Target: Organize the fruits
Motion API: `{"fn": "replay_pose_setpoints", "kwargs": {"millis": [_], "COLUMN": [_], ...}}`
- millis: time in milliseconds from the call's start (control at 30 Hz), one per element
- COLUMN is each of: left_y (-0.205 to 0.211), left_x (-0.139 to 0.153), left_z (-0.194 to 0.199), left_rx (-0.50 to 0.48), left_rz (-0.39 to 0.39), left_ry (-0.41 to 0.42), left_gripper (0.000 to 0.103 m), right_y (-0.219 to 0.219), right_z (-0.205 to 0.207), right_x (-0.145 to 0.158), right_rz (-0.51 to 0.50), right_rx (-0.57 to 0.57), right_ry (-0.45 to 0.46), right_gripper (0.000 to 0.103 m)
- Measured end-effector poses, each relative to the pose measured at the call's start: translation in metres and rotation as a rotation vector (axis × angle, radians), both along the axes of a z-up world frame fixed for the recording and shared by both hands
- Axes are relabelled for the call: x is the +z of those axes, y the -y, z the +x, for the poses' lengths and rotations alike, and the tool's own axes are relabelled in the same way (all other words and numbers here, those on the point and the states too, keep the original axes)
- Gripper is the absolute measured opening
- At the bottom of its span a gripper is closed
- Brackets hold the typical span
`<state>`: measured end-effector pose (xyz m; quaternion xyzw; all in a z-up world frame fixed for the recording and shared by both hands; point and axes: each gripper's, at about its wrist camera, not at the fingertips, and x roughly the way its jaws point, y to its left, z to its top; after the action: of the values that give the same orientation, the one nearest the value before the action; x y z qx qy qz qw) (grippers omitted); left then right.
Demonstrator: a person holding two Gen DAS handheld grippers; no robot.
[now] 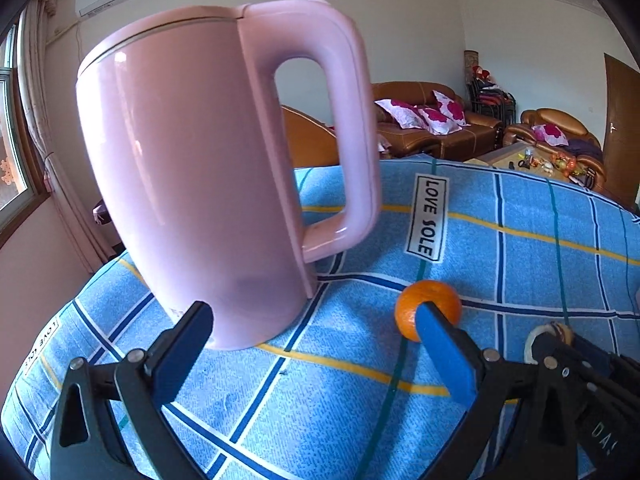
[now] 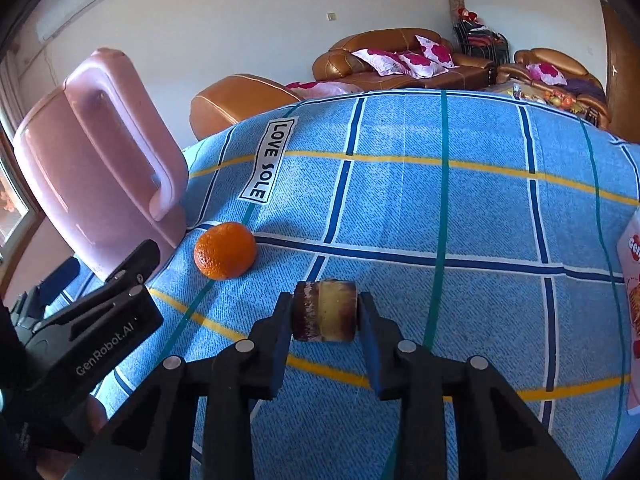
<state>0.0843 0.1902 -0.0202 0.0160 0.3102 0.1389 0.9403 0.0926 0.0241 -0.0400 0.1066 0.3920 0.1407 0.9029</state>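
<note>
A mandarin orange (image 1: 434, 294) (image 2: 225, 250) lies on the blue checked cloth (image 2: 440, 208), just right of a pink kettle (image 1: 192, 168) (image 2: 92, 168). My left gripper (image 1: 312, 312) is open. Its left finger is by the kettle's base and its right finger's tip overlaps the orange in the view. Nothing sits between the fingers. My right gripper (image 2: 325, 304) is shut on a short yellow-brown cylindrical fruit piece (image 2: 332, 312) with a dark red end, held low over the cloth. In the left wrist view that piece (image 1: 560, 330) peeks out at the right.
The left gripper's black housing (image 2: 100, 344) is close to the right gripper's left side. A pink snack packet (image 2: 632, 300) lies at the cloth's right edge. Brown sofas (image 2: 400, 64) with flowered cushions stand behind the table. The cloth stretches away beyond the orange.
</note>
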Motion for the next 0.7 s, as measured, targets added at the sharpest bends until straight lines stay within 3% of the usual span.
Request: {"fn": "replay_pose_setpoints", "kwargs": {"millis": [100, 233, 367, 467, 700], "left_y": [0.012, 0.029, 0.045, 0.051, 0.045], "left_x": [0.0, 0.0, 0.002, -0.004, -0.018], "left_z": [0.003, 0.019, 0.044, 0.056, 0.064], "left_rx": [-0.056, -0.122, -0.14, -0.135, -0.133], "left_rz": [-0.02, -0.046, 0.005, 0.03, -0.029], "left_ry": [0.01, -0.047, -0.104, -0.135, -0.205], "left_gripper": [0.102, 0.094, 0.092, 0.088, 0.071], "right_y": [0.019, 0.029, 0.031, 0.033, 0.031], "right_z": [-0.007, -0.014, -0.017, -0.017, -0.014], "right_x": [0.006, 0.019, 0.03, 0.032, 0.029], "right_rz": [0.065, 0.025, -0.038, -0.047, -0.057], "right_rx": [-0.07, -0.14, -0.17, -0.168, -0.152], "right_ry": [0.059, 0.138, 0.202, 0.209, 0.192], "right_gripper": [0.034, 0.034, 0.034, 0.034, 0.034]}}
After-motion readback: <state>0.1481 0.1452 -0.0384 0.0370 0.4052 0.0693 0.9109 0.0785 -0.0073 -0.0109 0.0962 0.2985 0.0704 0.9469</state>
